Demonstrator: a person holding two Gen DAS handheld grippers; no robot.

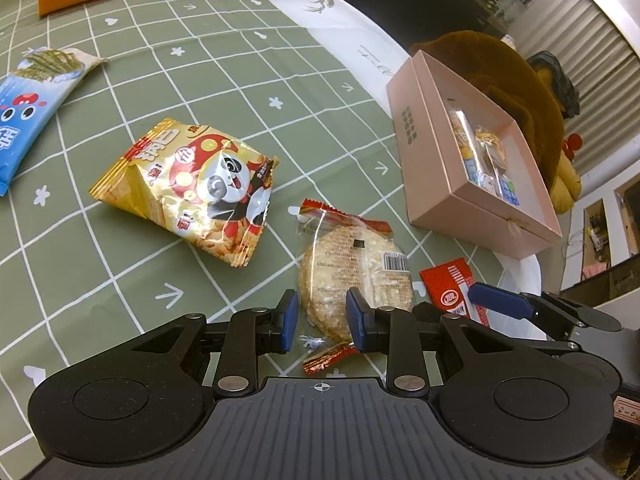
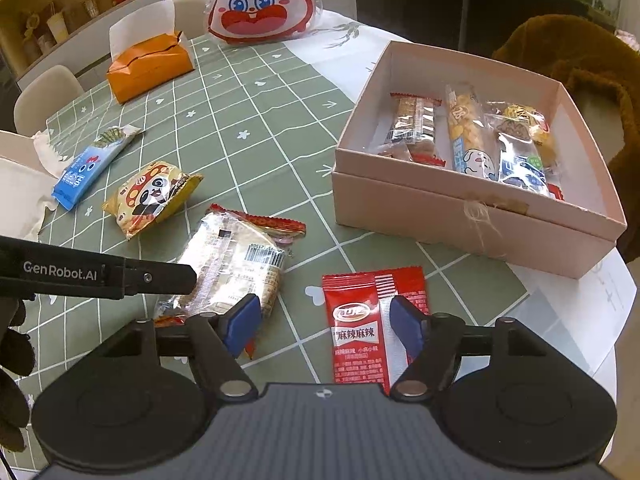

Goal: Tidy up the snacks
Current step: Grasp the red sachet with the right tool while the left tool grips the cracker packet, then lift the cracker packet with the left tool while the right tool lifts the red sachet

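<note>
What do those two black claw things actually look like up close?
Both are matte black plastic. Each has a ribbed grey deck flanked by two round discs, with jointed bars fixed by silver pins and blue rubbery pads. The left gripper carries white "GenRobot.AI" lettering on its side; the right gripper looks identical. No cables show.

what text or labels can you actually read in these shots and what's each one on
"GenRobot.AI": on the side of the left tool in the right wrist view.
"麻辣麻辣": on the red spicy snack packet; its logo and fine print are too small to read.
Barcode digits on the rice cracker pack: blurred.
Print on the pink box side wall: unreadable.
Characters on the panda snack bag and blue seaweed snack pack: only partly visible.
</note>
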